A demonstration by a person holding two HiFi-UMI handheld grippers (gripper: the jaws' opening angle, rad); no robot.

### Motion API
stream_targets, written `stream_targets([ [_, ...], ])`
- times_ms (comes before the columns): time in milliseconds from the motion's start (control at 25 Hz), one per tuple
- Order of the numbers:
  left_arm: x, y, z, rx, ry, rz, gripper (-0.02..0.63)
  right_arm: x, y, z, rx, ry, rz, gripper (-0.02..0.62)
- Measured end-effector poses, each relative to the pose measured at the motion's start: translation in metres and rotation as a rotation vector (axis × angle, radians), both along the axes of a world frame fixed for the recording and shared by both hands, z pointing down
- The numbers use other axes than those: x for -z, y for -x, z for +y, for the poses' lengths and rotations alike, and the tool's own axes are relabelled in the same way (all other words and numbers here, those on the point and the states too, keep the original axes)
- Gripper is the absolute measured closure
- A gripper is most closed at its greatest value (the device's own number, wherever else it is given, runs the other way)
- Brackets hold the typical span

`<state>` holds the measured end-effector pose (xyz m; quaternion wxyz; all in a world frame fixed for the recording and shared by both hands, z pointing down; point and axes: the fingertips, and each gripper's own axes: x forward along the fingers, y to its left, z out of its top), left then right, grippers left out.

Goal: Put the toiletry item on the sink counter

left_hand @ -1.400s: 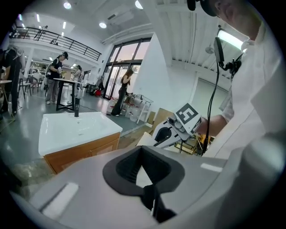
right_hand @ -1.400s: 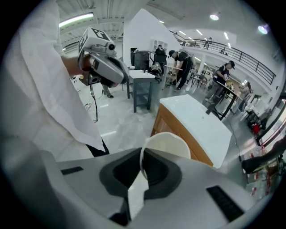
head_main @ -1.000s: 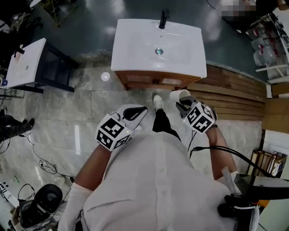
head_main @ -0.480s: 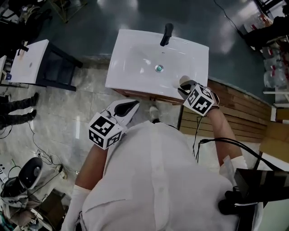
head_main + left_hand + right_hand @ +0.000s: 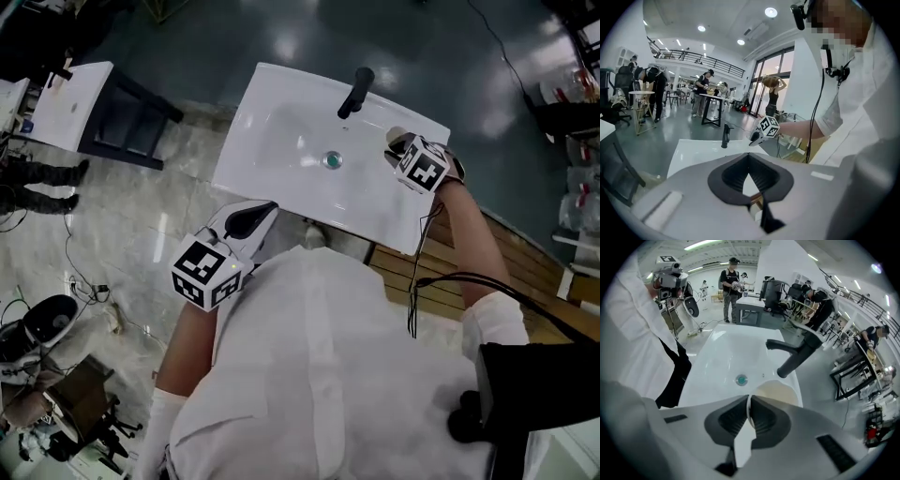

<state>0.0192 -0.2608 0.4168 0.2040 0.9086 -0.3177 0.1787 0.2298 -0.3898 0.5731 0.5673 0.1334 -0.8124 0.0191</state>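
The white sink counter (image 5: 246,157) with a black faucet (image 5: 354,91) and a green drain (image 5: 331,160) lies ahead of me. My right gripper (image 5: 400,148) is over its back right corner beside the faucet, shut on the rim of a cream cup (image 5: 395,137). In the right gripper view the cup (image 5: 779,391) hangs just past the jaws, near the faucet (image 5: 797,355) and the drain (image 5: 741,379). My left gripper (image 5: 251,216) hovers at the counter's front edge, shut and holding nothing. The left gripper view shows the sink (image 5: 693,150) and the right gripper (image 5: 764,131) beyond its closed jaws.
A small white table on a dark frame (image 5: 67,105) stands to the left. Wooden planks (image 5: 530,258) lie on the floor to the right. Camera gear and cables (image 5: 37,328) sit at the lower left. Several people (image 5: 704,91) stand at tables farther back.
I have stepped up to the sink. My right gripper has carried the cup from in front of the vanity to over the counter beside the faucet. The left gripper stays low and shut.
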Motion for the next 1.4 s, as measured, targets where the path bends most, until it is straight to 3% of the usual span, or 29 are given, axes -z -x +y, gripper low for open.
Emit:
stream_targets([
  [360, -0.007, 0.031, -0.033, 0.128, 0.039, -0.025, 0.6, -0.029, 0.008, -0.095, 0.086, 0.013, 0.075, 0.585],
  [680, -0.012, 0.047, -0.035, 0.206, 0.053, -0.029, 0.6, -0.051, 0.008, -0.117, 0.14, 0.047, 0.145, 0.584],
  [1200, -0.016, 0.048, -0.028, 0.206, 0.057, -0.033, 0.6, -0.054, 0.013, -0.123, 0.156, 0.029, 0.145, 0.58],
  [1280, -0.015, 0.048, -0.027, 0.201, 0.055, -0.029, 0.6, -0.05, 0.016, -0.123, 0.151, 0.016, 0.125, 0.504],
  [1400, -0.013, 0.047, -0.026, 0.189, 0.05, -0.027, 0.6, -0.042, 0.013, -0.12, 0.108, 0.017, 0.12, 0.499],
])
